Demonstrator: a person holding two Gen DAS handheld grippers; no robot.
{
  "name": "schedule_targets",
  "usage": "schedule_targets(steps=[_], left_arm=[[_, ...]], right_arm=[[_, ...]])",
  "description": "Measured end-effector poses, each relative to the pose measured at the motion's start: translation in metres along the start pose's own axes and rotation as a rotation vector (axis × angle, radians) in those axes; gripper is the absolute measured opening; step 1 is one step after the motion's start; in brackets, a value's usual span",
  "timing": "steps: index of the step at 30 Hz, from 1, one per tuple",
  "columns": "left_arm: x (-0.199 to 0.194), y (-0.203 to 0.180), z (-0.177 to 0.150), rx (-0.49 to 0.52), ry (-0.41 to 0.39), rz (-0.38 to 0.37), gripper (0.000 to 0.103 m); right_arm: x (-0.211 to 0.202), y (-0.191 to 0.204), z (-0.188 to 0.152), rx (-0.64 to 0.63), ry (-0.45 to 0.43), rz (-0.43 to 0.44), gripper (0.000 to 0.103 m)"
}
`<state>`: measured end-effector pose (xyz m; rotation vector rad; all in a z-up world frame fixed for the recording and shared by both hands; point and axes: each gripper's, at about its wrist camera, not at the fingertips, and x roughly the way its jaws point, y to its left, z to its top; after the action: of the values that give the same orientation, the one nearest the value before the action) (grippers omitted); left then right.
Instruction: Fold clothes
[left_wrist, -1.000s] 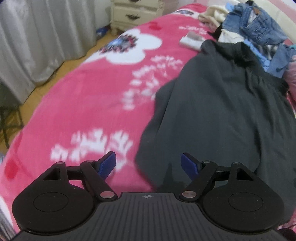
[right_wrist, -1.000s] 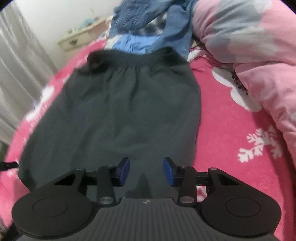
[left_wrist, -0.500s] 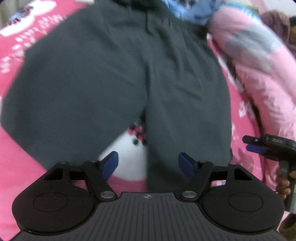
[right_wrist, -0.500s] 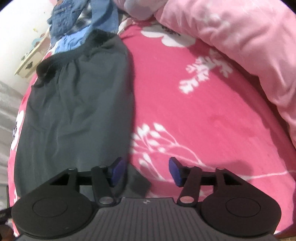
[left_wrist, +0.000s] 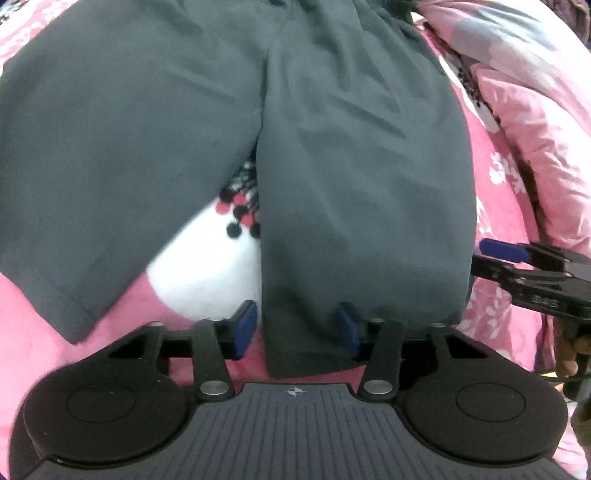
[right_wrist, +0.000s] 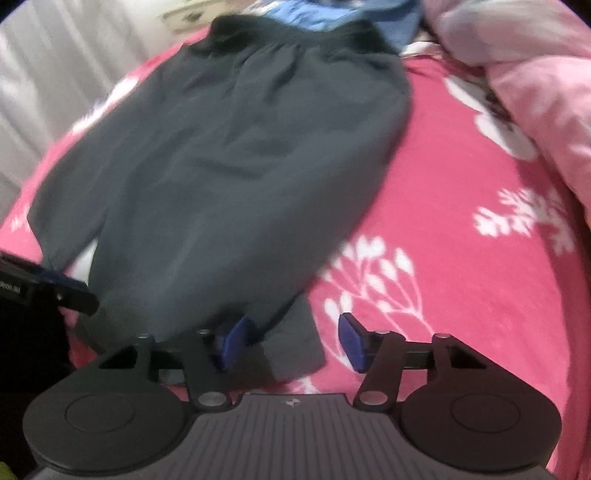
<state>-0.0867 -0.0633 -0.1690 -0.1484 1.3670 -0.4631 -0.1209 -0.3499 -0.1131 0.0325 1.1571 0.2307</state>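
Both grippers' jaws are closing: left gripper (left_wrist: 295, 328) straddles one leg hem of the dark grey shorts (left_wrist: 229, 110), right gripper (right_wrist: 291, 341) that hem's outer corner, pads not yet pressing. Shorts lie flat, legs parted, on the pink floral bedspread (right_wrist: 461, 229)

Each hand-held gripper, left (left_wrist: 295, 329) and right (right_wrist: 291, 343), is matte black with a ribbed grey centre plate bearing a small crosshair mark. Two round black discs flank the plate, and silver screws pin the angled arms. The fingers (left_wrist: 244, 324) end in blue pads.
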Motion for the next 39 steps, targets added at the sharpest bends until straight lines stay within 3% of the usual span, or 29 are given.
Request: schedule_targets(steps=[1,2,4,7,11,12,14,16,18,21,23,24,26,30,32,34,36,38,39], left_arm=[[0.003,-0.001,-0.003,-0.003,-0.006,0.006,0.016],[0.006,-0.004,-0.006,-0.010,-0.009,0.017,0.008],[0.007,-0.006,-0.008,-0.031,-0.015,0.027,0.001],[-0.013,-0.005,-0.005,-0.110,-0.050,-0.055,0.000],[-0.055,0.007,0.000,-0.258,-0.147,-0.283,0.000],[-0.062,0.009,0.001,-0.280,-0.166,-0.320,0.000],[-0.042,0.009,-0.001,-0.282,-0.079,-0.306,0.000],[-0.021,0.008,-0.002,-0.282,0.009,-0.289,0.000],[-0.001,0.005,-0.006,-0.265,0.080,-0.253,0.000],[0.016,0.000,-0.015,-0.202,0.129,-0.166,0.002],[0.012,0.002,-0.018,-0.198,0.109,-0.168,0.013],[0.010,0.003,-0.019,-0.196,0.097,-0.163,0.026],[0.007,0.002,-0.019,-0.187,0.071,-0.146,0.034],[0.023,-0.010,-0.014,-0.141,0.058,-0.110,0.041],[0.034,-0.013,-0.008,-0.134,0.083,-0.091,0.040],[0.034,-0.010,-0.008,-0.123,0.086,-0.064,0.021],[0.030,-0.014,-0.009,-0.093,0.089,-0.106,0.015],[0.023,-0.017,-0.008,-0.069,0.077,-0.129,0.016],[0.020,-0.015,-0.007,-0.066,0.074,-0.127,0.018]], right_arm=[[0.006,0.001,0.000,-0.008,0.024,-0.005,0.019],[0.012,-0.001,0.000,0.008,0.048,-0.008,0.016],[0.008,-0.012,0.000,0.103,0.058,0.044,0.004],[-0.013,-0.040,-0.002,0.315,0.037,0.212,0.003],[-0.048,-0.082,-0.021,0.580,-0.003,0.471,0.003],[-0.051,-0.087,-0.025,0.592,0.009,0.432,0.004],[-0.056,-0.095,-0.034,0.606,0.041,0.337,0.007],[-0.049,-0.096,-0.042,0.562,0.114,0.150,0.008],[-0.043,-0.095,-0.048,0.564,0.149,0.100,0.009],[-0.045,-0.091,-0.050,0.558,0.144,0.031,0.021],[-0.051,-0.086,-0.047,0.527,0.125,-0.034,0.026],[-0.054,-0.084,-0.045,0.508,0.109,-0.064,0.032],[-0.057,-0.083,-0.043,0.495,0.074,-0.086,0.041],[-0.040,-0.087,-0.041,0.548,0.059,0.014,0.050],[-0.019,-0.085,-0.043,0.572,0.090,0.065,0.046],[-0.011,-0.083,-0.044,0.578,0.122,0.075,0.008],[-0.020,-0.080,-0.042,0.551,0.100,0.055,0.006],[-0.030,-0.078,-0.041,0.514,0.085,0.005,0.006],[-0.033,-0.078,-0.039,0.488,0.087,-0.037,0.012]])
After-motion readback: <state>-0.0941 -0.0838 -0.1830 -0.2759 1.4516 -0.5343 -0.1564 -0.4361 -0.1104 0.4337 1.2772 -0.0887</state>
